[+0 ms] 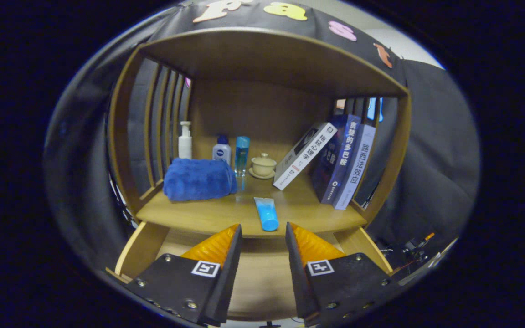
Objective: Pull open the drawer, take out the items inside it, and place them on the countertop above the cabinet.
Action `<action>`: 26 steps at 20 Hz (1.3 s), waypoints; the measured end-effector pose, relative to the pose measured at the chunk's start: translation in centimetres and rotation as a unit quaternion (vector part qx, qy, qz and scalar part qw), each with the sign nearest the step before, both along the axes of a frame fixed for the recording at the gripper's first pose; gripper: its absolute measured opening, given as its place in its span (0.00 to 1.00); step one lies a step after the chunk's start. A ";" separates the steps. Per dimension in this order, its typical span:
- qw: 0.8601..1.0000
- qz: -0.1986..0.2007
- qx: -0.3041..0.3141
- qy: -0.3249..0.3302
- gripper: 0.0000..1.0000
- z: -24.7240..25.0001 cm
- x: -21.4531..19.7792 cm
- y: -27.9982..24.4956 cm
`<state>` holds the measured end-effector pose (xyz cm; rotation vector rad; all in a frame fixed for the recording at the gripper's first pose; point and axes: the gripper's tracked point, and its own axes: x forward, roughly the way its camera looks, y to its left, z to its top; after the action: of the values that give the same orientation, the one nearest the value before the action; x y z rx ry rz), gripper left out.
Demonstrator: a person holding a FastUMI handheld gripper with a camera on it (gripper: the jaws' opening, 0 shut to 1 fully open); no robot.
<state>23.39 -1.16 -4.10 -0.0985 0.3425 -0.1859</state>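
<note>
Drawer pulled open below bench; light wood, visible floor bare. Blue tube lies flat on bench near front edge, cap end toward drawer, just ahead of the fingers.

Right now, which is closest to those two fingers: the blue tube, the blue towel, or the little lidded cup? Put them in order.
The gripper is open, holding nothing.
1. Blue tube: lying on the countertop's front edge, just ahead of the fingers.
2. Blue towel: farther back, on the left.
3. Lidded cup: deepest, near the back wall, beside the leaning books.
</note>
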 end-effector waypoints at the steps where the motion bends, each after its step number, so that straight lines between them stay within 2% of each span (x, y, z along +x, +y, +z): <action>1: 1.000 0.005 0.005 -0.021 0.55 0.4 -1.3 0.5; 5: 0.997 0.009 0.021 -0.079 0.58 0.9 -6.8 1.3; 7: 0.995 -0.002 0.020 -0.099 0.58 0.6 -9.2 0.6; 11: 0.991 -0.006 0.043 -0.129 0.93 -0.3 -12.8 0.2; 19: 0.990 0.035 0.095 -0.101 0.95 -7.2 -16.9 1.4; 26: 0.988 0.067 0.129 -0.050 0.95 -12.6 -16.0 3.1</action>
<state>7.38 1.94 -16.73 0.1440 0.2561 -0.0126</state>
